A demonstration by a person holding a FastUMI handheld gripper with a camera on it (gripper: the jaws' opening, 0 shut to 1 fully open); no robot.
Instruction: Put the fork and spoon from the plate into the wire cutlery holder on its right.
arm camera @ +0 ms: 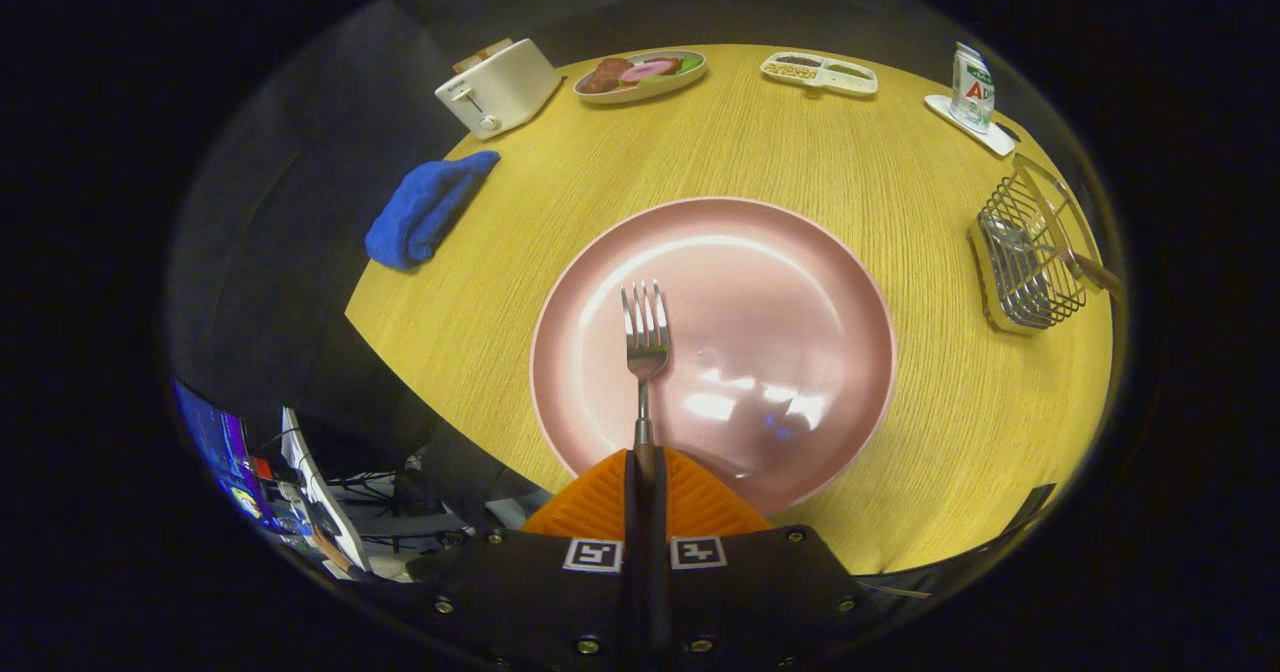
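Claw (pixel 645 470) pinches the steel fork's (pixel 646 342) slim handle (over the glossy round plate (pixel 800 282)).

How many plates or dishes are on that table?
3: the big pink plate just ahead of the tongs, which grip a fork; a food plate by the toaster; a divided tray beyond.

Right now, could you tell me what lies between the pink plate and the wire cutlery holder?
In the gripper view, just bare wooden table separates the pink plate from the wire cutlery holder. The gripper is shut on the fork, held above the plate.
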